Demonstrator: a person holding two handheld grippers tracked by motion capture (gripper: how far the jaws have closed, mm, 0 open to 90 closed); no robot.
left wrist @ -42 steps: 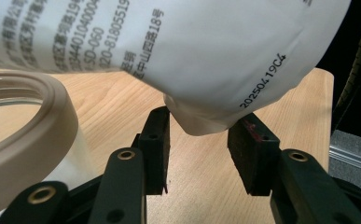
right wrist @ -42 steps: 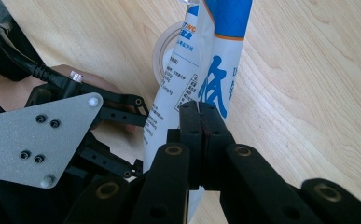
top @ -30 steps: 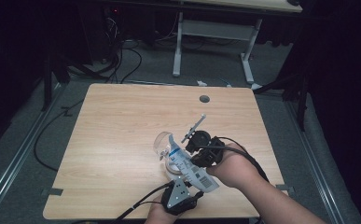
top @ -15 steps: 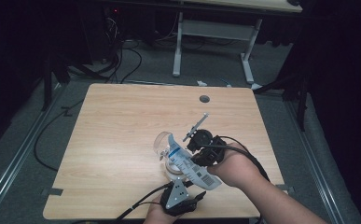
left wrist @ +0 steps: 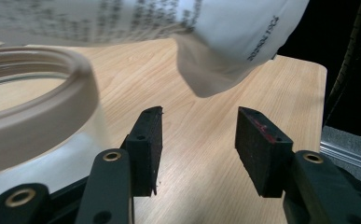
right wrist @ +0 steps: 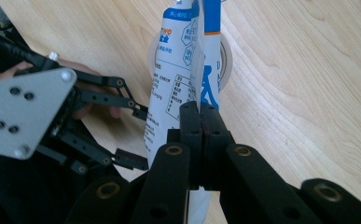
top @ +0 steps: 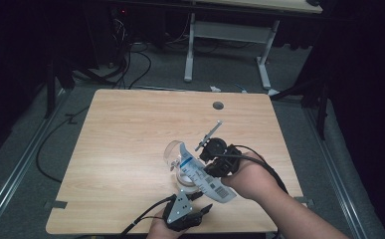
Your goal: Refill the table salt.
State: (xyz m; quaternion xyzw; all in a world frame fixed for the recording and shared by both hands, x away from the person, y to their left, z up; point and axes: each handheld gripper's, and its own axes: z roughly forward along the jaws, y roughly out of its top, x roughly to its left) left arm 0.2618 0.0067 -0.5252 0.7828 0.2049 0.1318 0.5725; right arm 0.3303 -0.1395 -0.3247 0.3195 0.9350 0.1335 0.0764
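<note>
Right gripper view: right claw [right wrist: 200,116] pinches a crinkled printed pouch [right wrist: 178,79]; left claw [left wrist: 199,135] gapes empty beside a glossy tape ring [left wrist: 33,116].

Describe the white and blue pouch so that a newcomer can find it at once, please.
Look at the wooden table, near its front edge. The right tongs are shut on the white and blue pouch, holding it over a clear jar and a tape ring. It alone is flat, soft and printed with text.
</note>
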